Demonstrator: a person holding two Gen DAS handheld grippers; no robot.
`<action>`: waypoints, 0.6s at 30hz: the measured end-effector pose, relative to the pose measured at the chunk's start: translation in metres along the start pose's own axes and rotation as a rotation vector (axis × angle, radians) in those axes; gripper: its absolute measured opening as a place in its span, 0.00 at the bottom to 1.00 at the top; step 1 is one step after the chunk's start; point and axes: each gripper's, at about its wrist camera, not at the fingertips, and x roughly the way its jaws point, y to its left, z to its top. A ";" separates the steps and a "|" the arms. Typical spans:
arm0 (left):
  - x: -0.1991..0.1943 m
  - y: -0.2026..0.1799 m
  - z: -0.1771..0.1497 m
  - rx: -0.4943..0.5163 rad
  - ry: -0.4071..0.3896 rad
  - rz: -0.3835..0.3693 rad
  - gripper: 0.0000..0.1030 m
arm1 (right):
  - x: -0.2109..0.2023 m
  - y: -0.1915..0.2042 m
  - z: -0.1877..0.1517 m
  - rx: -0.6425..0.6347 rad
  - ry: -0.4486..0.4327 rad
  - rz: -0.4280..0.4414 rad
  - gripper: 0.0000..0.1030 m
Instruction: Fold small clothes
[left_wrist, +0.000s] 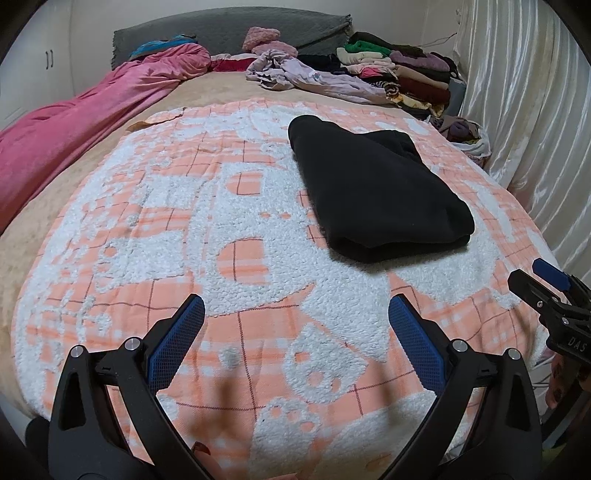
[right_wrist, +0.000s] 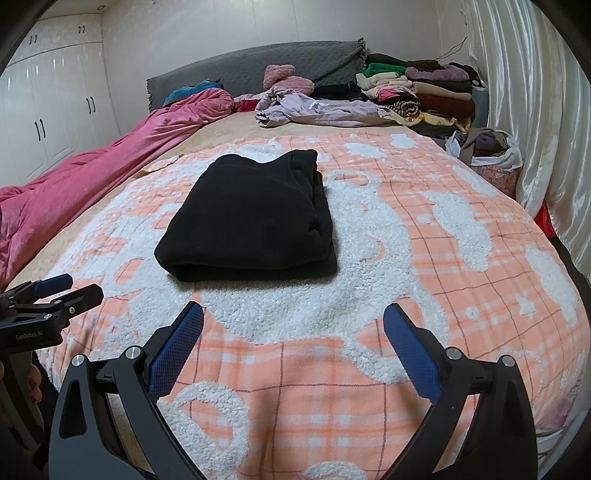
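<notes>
Both claws gape wide, holding nothing: left claw (left_wrist: 295, 314), right claw (right_wrist: 293, 319). The black garment (left_wrist: 373, 188) sits folded on the blanket (left_wrist: 184, 221), ahead of both. Looks finished; next, probably fetch another from the pile (right_wrist: 317, 109) beyond.

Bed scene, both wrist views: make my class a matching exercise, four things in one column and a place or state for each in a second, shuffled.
Things:
1. black garment
2. pink quilt
3. stack of folded clothes
4. left gripper

Places or states:
A. open, holding nothing
B. far corner of the bed, by the curtain
C. folded, on the checked blanket
D. bunched along the bed's left edge

Pairs: 1-C, 2-D, 3-B, 4-A
</notes>
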 end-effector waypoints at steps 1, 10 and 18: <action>0.000 -0.001 0.000 0.001 0.001 0.001 0.91 | -0.001 0.000 0.000 0.000 -0.001 0.000 0.95; -0.001 0.000 0.000 0.001 0.001 -0.001 0.91 | -0.004 -0.001 0.001 0.000 -0.001 -0.002 0.95; -0.003 -0.002 0.001 0.002 -0.006 0.000 0.91 | -0.005 -0.001 0.001 0.003 -0.004 -0.003 0.95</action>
